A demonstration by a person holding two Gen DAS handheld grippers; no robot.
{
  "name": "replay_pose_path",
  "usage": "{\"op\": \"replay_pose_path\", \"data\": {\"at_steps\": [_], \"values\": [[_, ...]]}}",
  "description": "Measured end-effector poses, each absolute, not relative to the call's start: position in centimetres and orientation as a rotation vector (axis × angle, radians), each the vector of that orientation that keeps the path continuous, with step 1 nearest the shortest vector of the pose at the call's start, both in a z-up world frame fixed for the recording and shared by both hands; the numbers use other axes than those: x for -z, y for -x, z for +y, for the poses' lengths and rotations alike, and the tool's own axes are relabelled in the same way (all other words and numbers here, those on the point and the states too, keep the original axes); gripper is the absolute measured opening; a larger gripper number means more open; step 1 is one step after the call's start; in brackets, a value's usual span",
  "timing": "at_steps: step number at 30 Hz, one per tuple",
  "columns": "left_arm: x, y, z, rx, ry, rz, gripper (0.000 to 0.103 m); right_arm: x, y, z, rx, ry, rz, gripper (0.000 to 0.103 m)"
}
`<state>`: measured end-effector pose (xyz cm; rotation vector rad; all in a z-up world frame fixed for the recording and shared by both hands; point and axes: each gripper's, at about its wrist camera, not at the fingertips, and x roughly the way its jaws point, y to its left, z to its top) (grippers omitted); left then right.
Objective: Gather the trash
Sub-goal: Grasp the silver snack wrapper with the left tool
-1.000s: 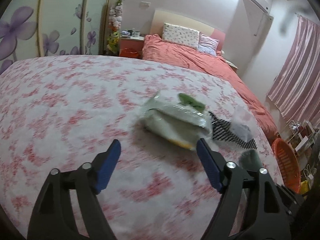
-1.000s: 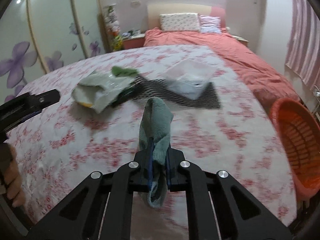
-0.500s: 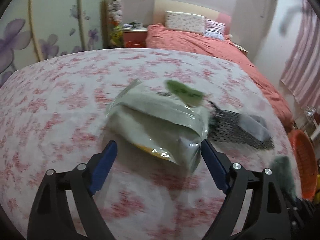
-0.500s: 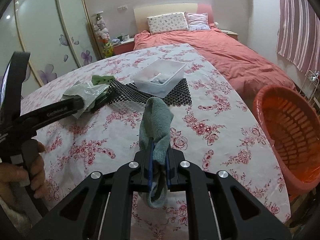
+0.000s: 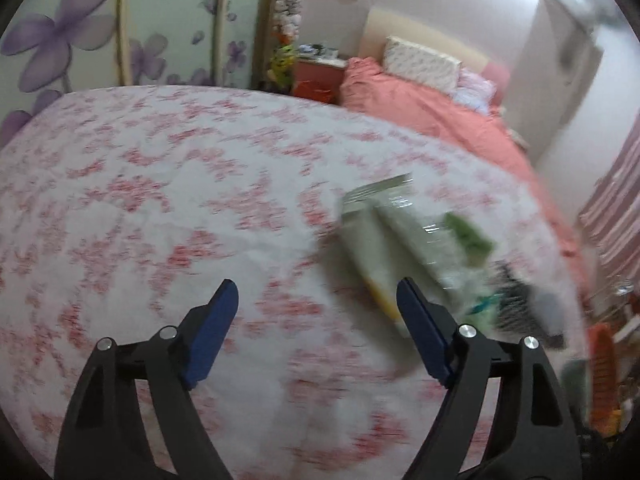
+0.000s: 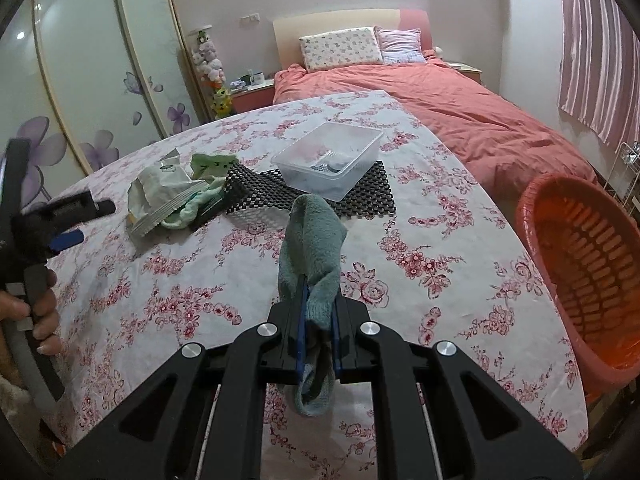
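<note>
The right gripper (image 6: 316, 334) is closed on a grey-green sock (image 6: 314, 248), which is pinched between the blue pads and stands up out of the jaws, with its lower end hanging below them. It is held above the near part of the flowered tablecloth (image 6: 192, 292). An orange basket (image 6: 580, 256) stands just beyond the right edge of the table and is judged to be the place for collected trash.

The left gripper (image 5: 316, 312) is spread wide and holds nothing. Its view is blurred by motion. A crumpled pale plastic wrapper (image 5: 396, 236) lies on the cloth just ahead of its right finger, not between the jaws. In the right wrist view the same wrapper (image 6: 160, 196) is seen at the left of the table, with a small green scrap (image 6: 212, 162) beside it and a black mesh mat (image 6: 360, 192) further right. A clear plastic tub (image 6: 332, 160) rests on the mat.

For a sound pickup, the open jaws are to be centred over the wrapper before closing, so that both pads meet the crumpled body and not a loose edge. The film is judged to be thin and slippery; a low approach close to the cloth is advised. The sock is to be kept clamped meanwhile. A bed (image 6: 460, 100) lies beyond the table.
</note>
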<state>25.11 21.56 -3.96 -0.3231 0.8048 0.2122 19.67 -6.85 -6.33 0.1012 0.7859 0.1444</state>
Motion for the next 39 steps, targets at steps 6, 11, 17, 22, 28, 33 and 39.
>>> {"op": "replay_pose_path", "data": {"at_steps": [6,11,17,22,28,33,39], "values": [[4.3,-27.7,16.2,-0.148,0.236,0.846,0.086,6.6,-19.8,-7.0,-0.141,-0.103,0.796,0.010],[4.9,-29.5,14.4,-0.204,0.203,0.875,0.086,6.6,-19.8,-7.0,-0.142,-0.101,0.799,0.010],[5.6,-30.4,15.3,-0.240,0.174,0.894,0.086,6.7,-19.9,-7.0,-0.147,-0.101,0.798,0.010],[5.8,-29.2,18.0,-0.244,0.174,0.893,0.085,6.7,-20.0,-6.9,-0.154,-0.097,0.791,0.010],[5.1,-28.2,21.3,-0.221,0.243,0.856,0.084,6.7,-20.1,-6.7,-0.160,-0.097,0.790,0.010],[4.0,-29.0,20.8,-0.171,0.275,0.815,0.087,6.8,-20.2,-6.5,-0.162,-0.089,0.797,0.010],[5.8,-32.4,20.4,-0.251,0.237,0.904,0.088,6.8,-20.4,-6.9,-0.154,-0.097,0.796,0.010]]}}
